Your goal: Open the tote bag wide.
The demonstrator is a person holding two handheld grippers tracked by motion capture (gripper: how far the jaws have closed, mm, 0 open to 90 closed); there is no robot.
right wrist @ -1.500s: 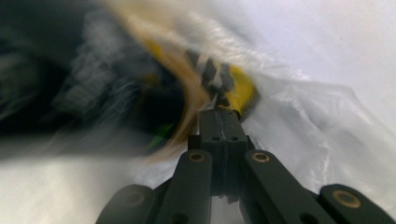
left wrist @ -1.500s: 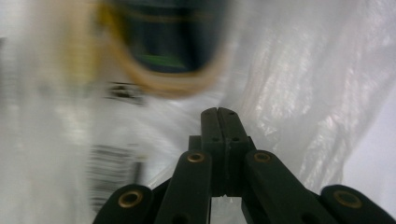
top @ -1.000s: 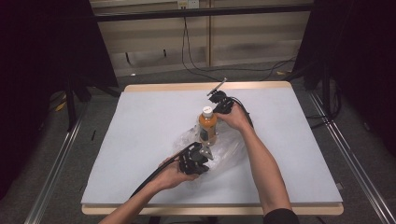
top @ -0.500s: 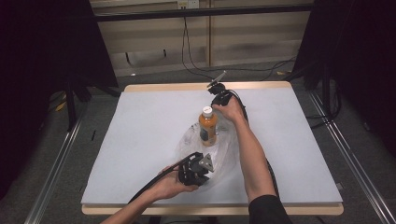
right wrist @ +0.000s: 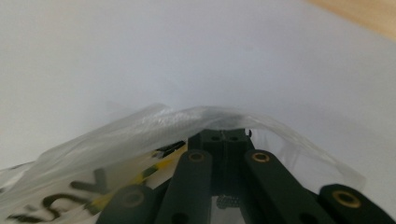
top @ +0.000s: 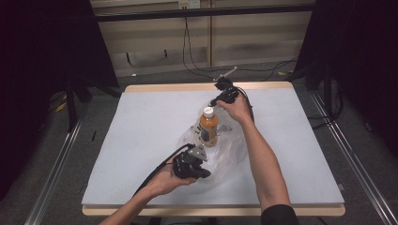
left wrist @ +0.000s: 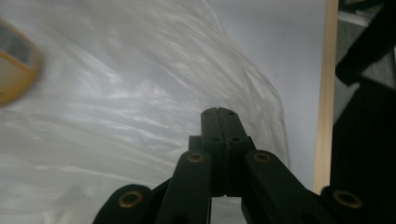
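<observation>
Here the orange-drink bottle stands upright at frame centre inside a clear plastic bag. It could topple if the two grips tug the film apart unevenly. The left gripper, jaws pressed together on bag film, sits lower left of the bottle; the right gripper, jaws likewise closed on the bag's edge, sits just above it.

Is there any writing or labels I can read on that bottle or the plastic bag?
Nothing reads clearly.
Orange bottle: a dark label panel on its side, too small to read in the high view.
Clear plastic bag: black and yellow print seen through it in the right gripper view, cut off and blurred; no whole word can be made out.
Bottle label in the left gripper view: blurred, unreadable.
</observation>
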